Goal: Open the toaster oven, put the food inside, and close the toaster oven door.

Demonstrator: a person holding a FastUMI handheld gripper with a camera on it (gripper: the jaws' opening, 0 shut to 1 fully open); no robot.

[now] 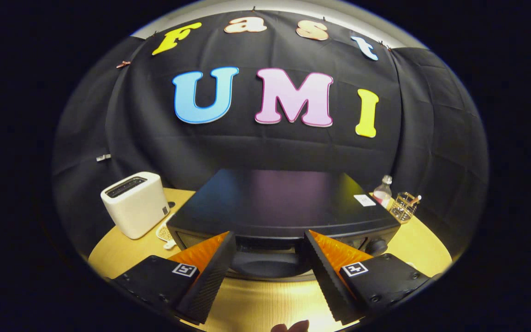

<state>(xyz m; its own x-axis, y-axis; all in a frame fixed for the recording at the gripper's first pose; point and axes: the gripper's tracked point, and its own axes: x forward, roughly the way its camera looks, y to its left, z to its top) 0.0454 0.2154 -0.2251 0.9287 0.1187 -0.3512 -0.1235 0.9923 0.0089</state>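
Here, black oven (284, 203) at 12 o'clock just ahead of the fingers, on the wood table (256, 304), door shut. Gripper (269, 240) spread wide, holding nothing, tips flanking the oven's front handle. White toaster (134, 203) at 10 o'clock beside the oven. Bottle (383, 190) and clear holder (404, 207) at 2 o'clock.

glossy black toaster oven (284, 203), wood-look table (265, 304), ribbed claw fingers (212, 276)

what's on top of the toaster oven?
A small white label near the back right corner of the toaster oven; otherwise bare. Its interior is hidden. The open gripper flanks the handle.
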